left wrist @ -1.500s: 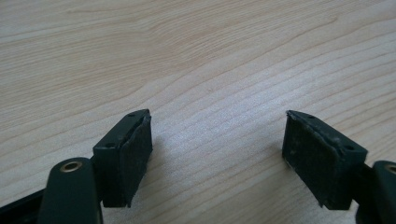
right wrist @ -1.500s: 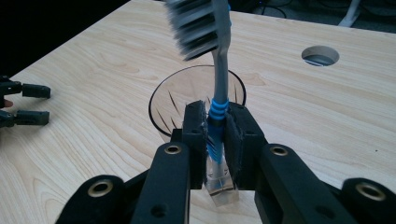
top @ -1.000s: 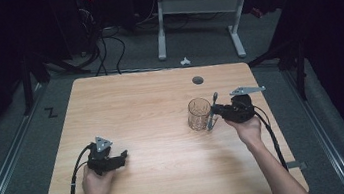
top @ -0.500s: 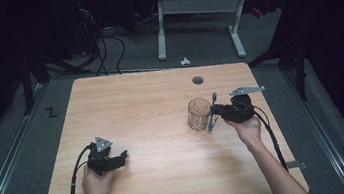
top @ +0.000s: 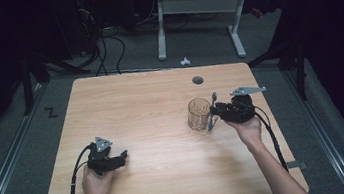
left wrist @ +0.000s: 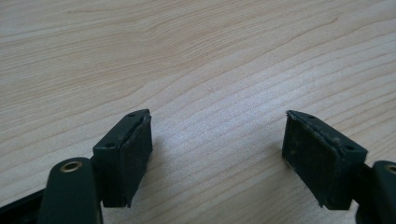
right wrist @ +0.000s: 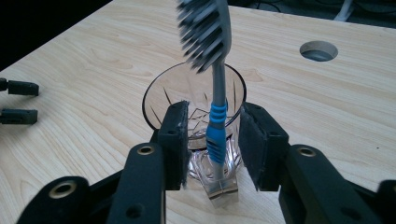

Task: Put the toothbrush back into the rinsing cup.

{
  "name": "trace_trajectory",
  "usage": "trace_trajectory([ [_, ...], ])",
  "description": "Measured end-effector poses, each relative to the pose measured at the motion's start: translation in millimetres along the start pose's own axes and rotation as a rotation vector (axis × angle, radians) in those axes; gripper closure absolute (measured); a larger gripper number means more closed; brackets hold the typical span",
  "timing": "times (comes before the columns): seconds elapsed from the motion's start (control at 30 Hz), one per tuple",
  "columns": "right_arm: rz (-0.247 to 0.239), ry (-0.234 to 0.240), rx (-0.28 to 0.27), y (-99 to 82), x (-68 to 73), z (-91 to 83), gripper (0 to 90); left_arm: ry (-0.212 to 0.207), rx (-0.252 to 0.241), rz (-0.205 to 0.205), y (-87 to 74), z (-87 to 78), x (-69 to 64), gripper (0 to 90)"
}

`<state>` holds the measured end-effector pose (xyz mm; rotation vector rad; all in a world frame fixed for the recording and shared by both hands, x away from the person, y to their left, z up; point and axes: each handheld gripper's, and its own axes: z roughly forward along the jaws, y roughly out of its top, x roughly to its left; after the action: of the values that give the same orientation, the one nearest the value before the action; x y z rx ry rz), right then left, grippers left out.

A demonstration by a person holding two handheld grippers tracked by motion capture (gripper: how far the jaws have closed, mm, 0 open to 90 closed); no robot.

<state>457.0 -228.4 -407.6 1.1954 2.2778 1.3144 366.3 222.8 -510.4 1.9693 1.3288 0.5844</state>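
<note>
A clear cut-glass tumbler (top: 198, 113) (right wrist: 194, 100) stands right of the middle of the wooden table (top: 149, 95). A grey toothbrush (top: 211, 114) (right wrist: 215, 126) with a blue grip band stands tilted against the tumbler's near side, bristles up and blurred, foot on the table. My right gripper (top: 215, 113) (right wrist: 215, 106) straddles the handle. Its jaws have just been opening, and neither pad touches the brush. At the front left my left gripper (top: 122, 156) (left wrist: 217, 114) lies low over the bare wood, open, nothing between its pads; it also shows far off (right wrist: 18, 100).
A round cable hole (top: 197, 80) (right wrist: 319, 50) sits in the table behind the tumbler. Beyond the far edge stand a second desk's white legs (top: 161, 28), with loose cables (top: 102, 40) on the dark floor. Bare wood stretches between the two hands.
The right gripper's jaws have spread apart off the toothbrush handle. Both hands and the tumbler stay where they were.
</note>
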Motion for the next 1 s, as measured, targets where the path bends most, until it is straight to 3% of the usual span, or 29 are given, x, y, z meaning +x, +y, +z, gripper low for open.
trace_trajectory([
  [0.4, -0.018, -0.03, -0.022, 1.2, 2.5, -8.4, 55.8, 0.0, 0.0, 0.0, 0.0, 0.0, 0.0, 24.8],
  [0.7, -0.057, -0.09, -0.037, 2.3, 7.5, -19.8, 54.1, 0.0, 0.0, 0.0, 0.0, 0.0, 0.0, 24.8],
  [1.0, -0.039, -0.108, -0.05, 0.0, 7.7, -27.7, 53.9, 0.0, -0.001, -0.001, 0.0, 0.1, 0.0, 24.7],
])
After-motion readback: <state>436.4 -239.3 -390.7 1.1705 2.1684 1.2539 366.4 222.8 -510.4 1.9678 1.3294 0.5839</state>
